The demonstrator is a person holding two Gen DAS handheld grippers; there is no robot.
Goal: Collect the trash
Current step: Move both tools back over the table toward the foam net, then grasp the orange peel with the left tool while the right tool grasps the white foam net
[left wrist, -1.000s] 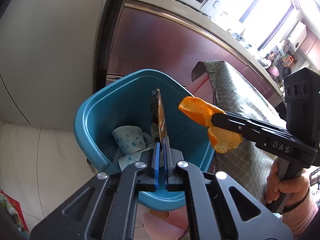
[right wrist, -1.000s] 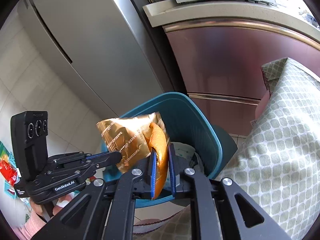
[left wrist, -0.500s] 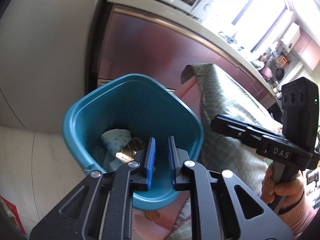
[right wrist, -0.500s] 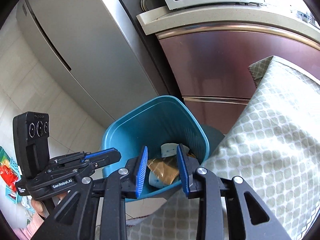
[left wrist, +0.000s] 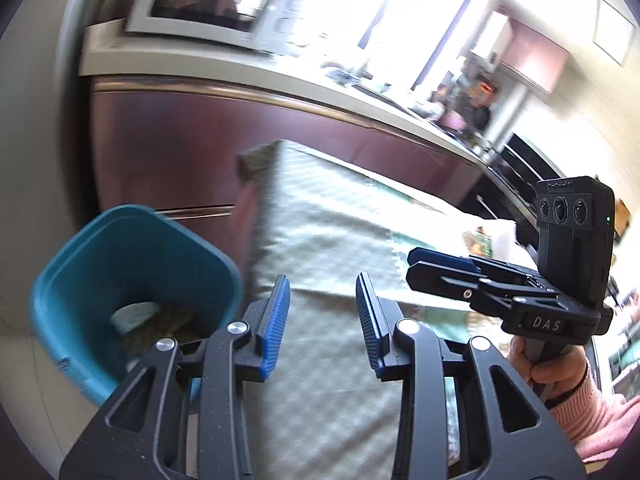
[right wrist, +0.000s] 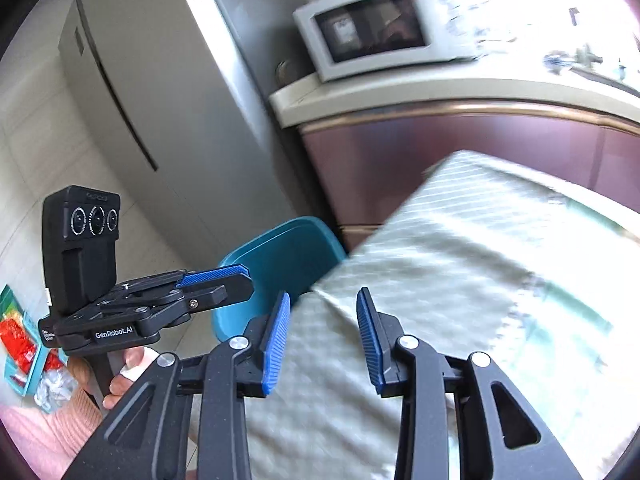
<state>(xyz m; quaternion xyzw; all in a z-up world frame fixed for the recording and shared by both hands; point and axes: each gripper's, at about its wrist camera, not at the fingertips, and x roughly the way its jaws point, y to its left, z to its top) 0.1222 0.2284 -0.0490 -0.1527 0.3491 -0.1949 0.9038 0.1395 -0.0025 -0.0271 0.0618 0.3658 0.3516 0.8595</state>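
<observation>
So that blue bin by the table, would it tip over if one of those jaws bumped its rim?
Possibly. The teal plastic bin looks thin-walled and light, and only a little trash lies at the bottom, so little weighs it down. It seems to narrow toward its base, so a push at the rim would likely slide or tilt it.

Teal bin [left wrist: 132,264]: contents smeared by blur, lower wall hidden behind left gripper [left wrist: 322,326]; tablecloth [right wrist: 460,280] pattern blurred.

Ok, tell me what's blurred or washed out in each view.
Left wrist view: the window is blown out, the bin and tablecloth smeared. Right wrist view: glare top right, the microwave and the cloth blurred; both bend straight edges.
</observation>
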